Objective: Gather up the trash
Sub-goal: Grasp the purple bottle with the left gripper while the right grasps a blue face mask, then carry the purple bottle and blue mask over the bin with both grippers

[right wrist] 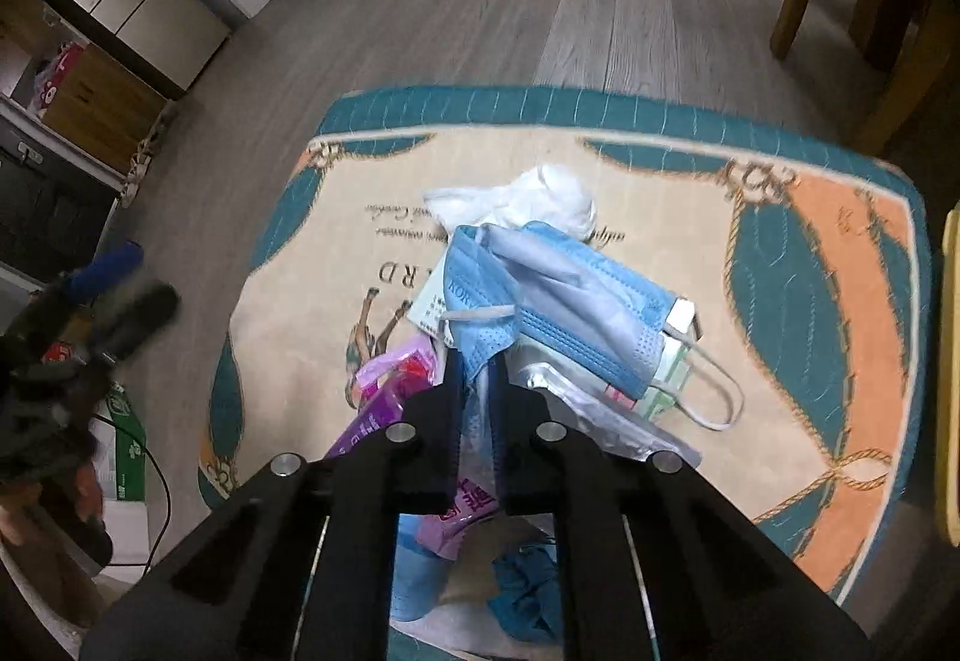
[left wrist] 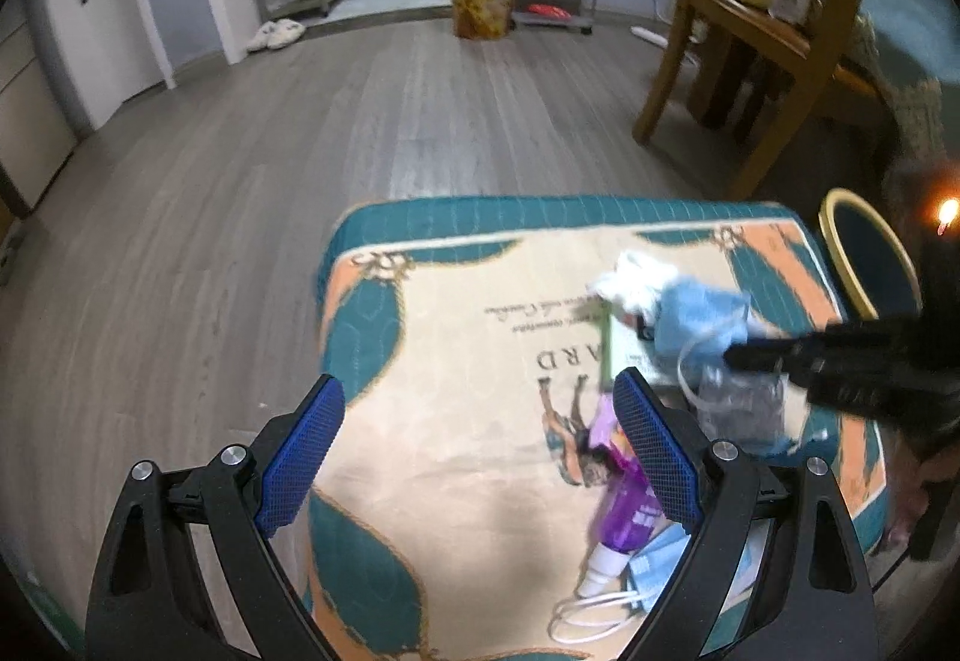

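The right tool pinches only a corner of the blue mask; it could slip free. The left tool gapes empty.

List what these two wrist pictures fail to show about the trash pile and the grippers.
- Right wrist view: the right gripper is shut on the blue mask; its fingers hide the pinch point and the trash beneath.
- Left wrist view: the purple wrapper is partly hidden behind a finger of the open left gripper.
- Left wrist view: the right gripper's tip is motion-blurred.
- Printed text on the table cover is too small to read.
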Demonstrator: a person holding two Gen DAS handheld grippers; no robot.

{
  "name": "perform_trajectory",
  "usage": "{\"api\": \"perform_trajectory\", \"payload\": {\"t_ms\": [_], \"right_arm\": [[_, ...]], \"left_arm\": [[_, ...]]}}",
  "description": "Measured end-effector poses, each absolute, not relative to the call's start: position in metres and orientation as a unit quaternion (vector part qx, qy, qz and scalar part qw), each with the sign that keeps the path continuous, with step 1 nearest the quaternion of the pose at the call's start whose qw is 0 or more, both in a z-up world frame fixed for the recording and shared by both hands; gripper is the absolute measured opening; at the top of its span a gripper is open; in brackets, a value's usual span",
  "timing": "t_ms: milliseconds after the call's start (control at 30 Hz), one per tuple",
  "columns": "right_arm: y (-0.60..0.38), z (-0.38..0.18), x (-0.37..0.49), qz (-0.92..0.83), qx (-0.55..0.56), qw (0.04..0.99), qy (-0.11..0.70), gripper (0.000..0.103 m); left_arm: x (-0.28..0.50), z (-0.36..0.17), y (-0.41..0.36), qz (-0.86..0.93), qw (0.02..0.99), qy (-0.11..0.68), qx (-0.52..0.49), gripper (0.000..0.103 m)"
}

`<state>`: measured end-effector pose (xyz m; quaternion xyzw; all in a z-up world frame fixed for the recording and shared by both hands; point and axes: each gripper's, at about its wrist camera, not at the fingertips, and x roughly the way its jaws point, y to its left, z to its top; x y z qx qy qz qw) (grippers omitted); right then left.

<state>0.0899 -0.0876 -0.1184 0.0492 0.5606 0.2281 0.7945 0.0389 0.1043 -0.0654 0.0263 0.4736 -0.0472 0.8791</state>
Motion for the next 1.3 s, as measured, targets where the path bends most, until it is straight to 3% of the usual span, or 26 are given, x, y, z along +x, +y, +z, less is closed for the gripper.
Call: {"api": "perform_trajectory", "payload": {"t_ms": [233, 367, 633, 700, 867, 1300], "right_arm": [[-0.112, -0.08, 0.09, 0.228, 0.084, 0.82, 0.518, 0.007], [-0.12, -0.067, 0.09, 0.235, 0.091, 0.825, 0.506, 0.007], [-0.131, -0.057, 0.091, 0.231, 0.079, 0.833, 0.497, 0.007], [-0.134, -0.056, 0.092, 0.23, 0.078, 0.834, 0.495, 0.007], [-0.141, -0.049, 0.09, 0.231, 0.079, 0.838, 0.488, 0.007], [-0.164, -0.022, 0.079, 0.233, 0.087, 0.855, 0.455, 0.003]], "left_arm": [[0.038, -0.092, 0.07, -0.102, 0.856, 0.507, 0.033, 0.089], [0.036, -0.113, 0.038, -0.144, 0.827, 0.541, 0.056, 0.071], [0.034, -0.138, 0.007, -0.145, 0.806, 0.561, 0.119, 0.046], [0.034, -0.142, 0.007, -0.146, 0.8, 0.569, 0.121, 0.035], [0.036, -0.132, 0.014, -0.149, 0.8, 0.57, 0.113, 0.034], [0.036, -0.034, 0.022, -0.155, 0.872, 0.459, 0.065, 0.034]]}}
